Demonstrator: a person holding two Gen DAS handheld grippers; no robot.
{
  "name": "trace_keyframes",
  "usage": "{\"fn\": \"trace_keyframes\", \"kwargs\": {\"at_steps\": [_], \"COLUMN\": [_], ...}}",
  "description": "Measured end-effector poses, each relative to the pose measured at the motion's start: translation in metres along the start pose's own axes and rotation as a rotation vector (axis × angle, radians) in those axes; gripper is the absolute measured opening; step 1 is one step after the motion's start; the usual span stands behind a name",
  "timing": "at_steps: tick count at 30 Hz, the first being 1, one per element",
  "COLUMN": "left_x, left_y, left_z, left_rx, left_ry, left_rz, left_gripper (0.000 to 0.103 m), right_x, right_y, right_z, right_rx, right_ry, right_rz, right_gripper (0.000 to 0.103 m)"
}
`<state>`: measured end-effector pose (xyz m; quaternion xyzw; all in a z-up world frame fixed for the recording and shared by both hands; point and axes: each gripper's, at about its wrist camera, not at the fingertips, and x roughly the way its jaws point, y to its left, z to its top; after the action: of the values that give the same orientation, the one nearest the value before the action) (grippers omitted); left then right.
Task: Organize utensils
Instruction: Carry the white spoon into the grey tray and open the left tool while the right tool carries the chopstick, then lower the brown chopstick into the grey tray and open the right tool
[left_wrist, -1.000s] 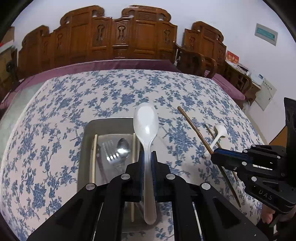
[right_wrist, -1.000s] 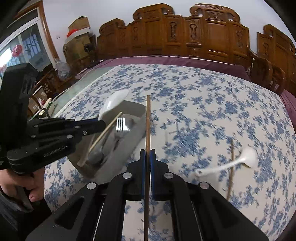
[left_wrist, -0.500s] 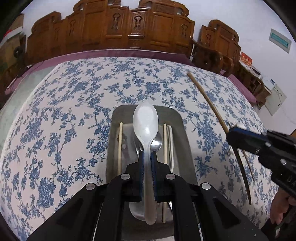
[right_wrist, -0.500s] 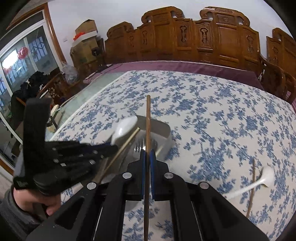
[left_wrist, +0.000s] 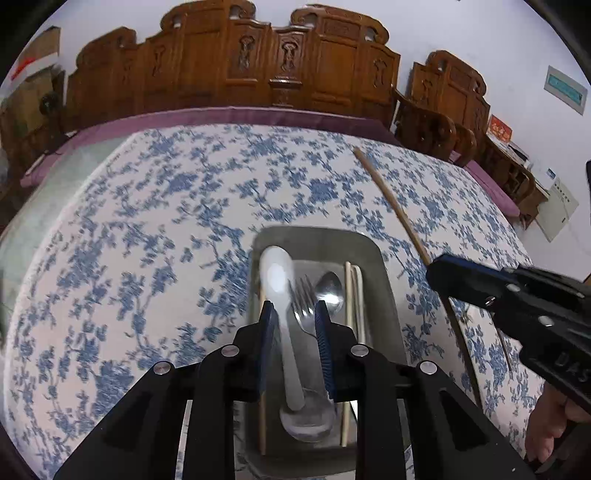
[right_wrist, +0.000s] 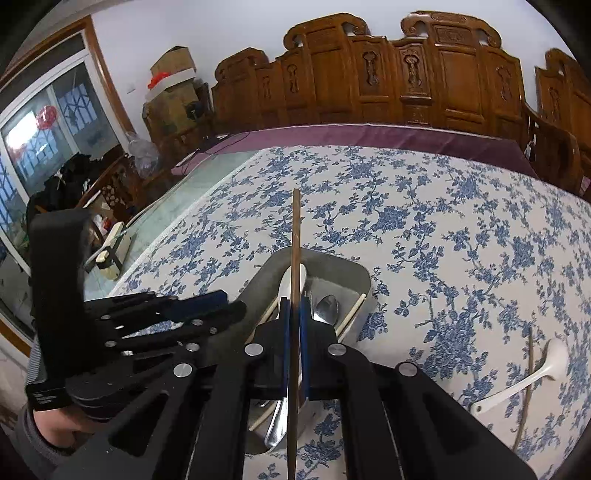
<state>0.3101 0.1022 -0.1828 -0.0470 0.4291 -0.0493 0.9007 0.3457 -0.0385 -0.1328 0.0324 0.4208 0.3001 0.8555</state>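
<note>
My left gripper (left_wrist: 293, 308) hangs over the grey tray (left_wrist: 384, 295), its jaws opening. The white spoon (left_wrist: 277, 295) lies blurred between them, loose of the pads, its bowl pointing away. A fork (left_wrist: 303, 306), a metal spoon (left_wrist: 330, 286), pale chopsticks (left_wrist: 354, 295) and another white spoon (left_wrist: 306, 421) lie in the tray. My right gripper (right_wrist: 294, 306) is shut on a brown chopstick (right_wrist: 296, 229), held over the tray (right_wrist: 354, 273) near the left gripper (right_wrist: 221, 306). The same right gripper (left_wrist: 517, 295) shows at the right of the left wrist view.
On the blue-flowered cloth to the right lie a white spoon (right_wrist: 546, 365) and a thin brown chopstick (right_wrist: 528, 376). Carved wooden chairs (left_wrist: 280, 62) stand along the far edge. A hand (right_wrist: 55, 424) holds the left gripper.
My left gripper has come over the tray and its jaws have parted, freeing the white spoon. The right gripper has carried its chopstick left, over the tray.
</note>
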Motion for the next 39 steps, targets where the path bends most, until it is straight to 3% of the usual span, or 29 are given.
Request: {"fn": "trace_keyframes", "kwargs": {"at_steps": [9,25,27,31,33,39], "left_x": [-0.021,-0.022,-0.022,-0.022,-0.023,-0.023], "left_y": [0.028,0.048,0.047,0.048,0.048,0.049], "left_z": [0.012,0.015,0.015,0.015,0.015,0.015], "left_rx": [-0.031,-0.059,-0.056,-0.057,-0.060,-0.064], "left_ry": [-0.061,-0.069,-0.072,-0.078,-0.082,-0.085], "left_rz": [0.056,0.086,0.087,0.086,0.086,0.086], "left_gripper": [0.022,0.023,0.031,0.036,0.046,0.048], "right_x": [0.019,0.052,0.056,0.062,0.064,0.069], "right_y": [0.012,0.021,0.020,0.018,0.018,0.016], "right_z": [0.005,-0.001,-0.006,-0.014,-0.017,-0.020], "right_rx": [0.024,0.036,0.028,0.027,0.022,0.023], "right_ry": [0.009,0.006,0.013,0.026,0.028,0.039], "right_rz": [0.008,-0.037,-0.048,-0.063,-0.065,-0.064], "right_gripper": [0.006,0.007,0.007,0.007,0.007,0.007]}}
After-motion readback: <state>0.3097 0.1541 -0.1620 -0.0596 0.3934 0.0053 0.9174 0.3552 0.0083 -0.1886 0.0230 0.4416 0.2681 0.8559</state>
